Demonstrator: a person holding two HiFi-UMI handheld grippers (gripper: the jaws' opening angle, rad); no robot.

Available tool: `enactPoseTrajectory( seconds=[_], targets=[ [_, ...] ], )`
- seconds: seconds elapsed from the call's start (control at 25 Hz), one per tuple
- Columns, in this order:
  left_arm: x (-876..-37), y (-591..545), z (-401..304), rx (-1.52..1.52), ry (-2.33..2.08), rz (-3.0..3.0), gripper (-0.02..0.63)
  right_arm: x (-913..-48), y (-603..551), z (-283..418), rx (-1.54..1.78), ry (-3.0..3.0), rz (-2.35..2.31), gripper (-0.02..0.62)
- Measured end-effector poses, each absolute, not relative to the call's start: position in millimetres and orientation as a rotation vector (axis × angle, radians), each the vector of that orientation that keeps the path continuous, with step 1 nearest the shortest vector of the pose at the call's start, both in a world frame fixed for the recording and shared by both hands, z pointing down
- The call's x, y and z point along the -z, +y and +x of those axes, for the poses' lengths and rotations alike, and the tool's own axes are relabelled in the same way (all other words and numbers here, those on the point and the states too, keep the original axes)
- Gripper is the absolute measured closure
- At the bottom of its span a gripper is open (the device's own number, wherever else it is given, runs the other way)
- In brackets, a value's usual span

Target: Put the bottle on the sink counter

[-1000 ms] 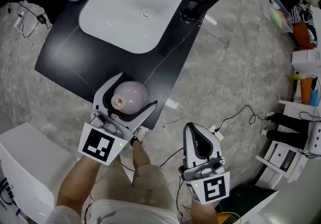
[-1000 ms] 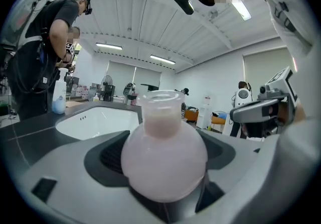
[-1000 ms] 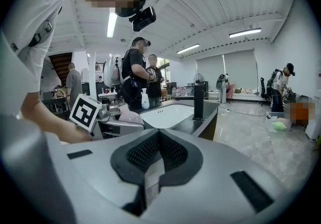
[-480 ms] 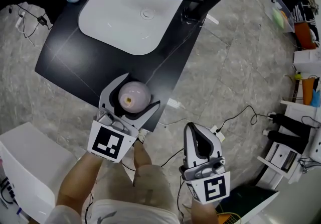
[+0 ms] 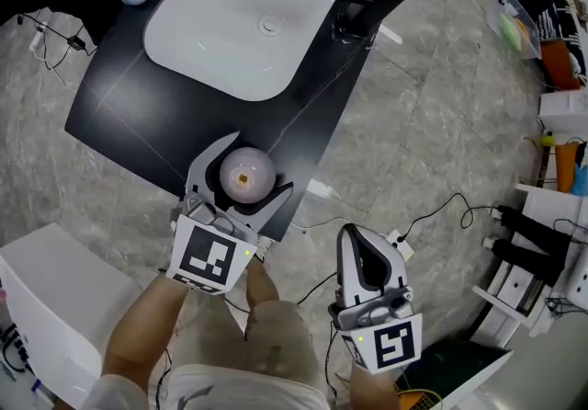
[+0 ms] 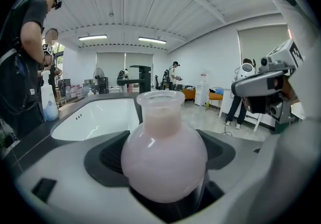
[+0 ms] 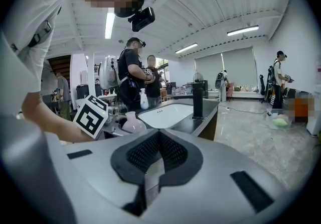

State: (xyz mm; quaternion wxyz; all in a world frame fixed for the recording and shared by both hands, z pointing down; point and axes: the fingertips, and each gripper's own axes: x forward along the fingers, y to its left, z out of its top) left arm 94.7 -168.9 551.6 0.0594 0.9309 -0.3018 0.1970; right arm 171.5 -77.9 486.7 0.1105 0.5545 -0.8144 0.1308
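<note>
While the left gripper (image 5: pixel 257 163) clasps the round pink bottle (image 5: pixel 243 178) upright at lower centre, over the near edge of the dark surface (image 5: pixel 161 114), we judge the risk: released here, it could tip or roll off. Right gripper (image 5: pixel 354 238), lower right: jaws together, empty.

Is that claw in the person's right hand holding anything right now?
No, the right gripper has its two jaws shut against each other with nothing between them.
</note>
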Motion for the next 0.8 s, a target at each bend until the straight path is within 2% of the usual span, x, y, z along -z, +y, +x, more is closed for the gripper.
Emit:
enactPoseTrajectory(
  seconds=[0.8],
  targets=[
    [-572.9, -167.4, 98.5, -0.826, -0.929, 2.817, 0.196, -488.4, -74.8, 181.4, -0.392, -2.393, 1.644, 0.584]
  ],
)
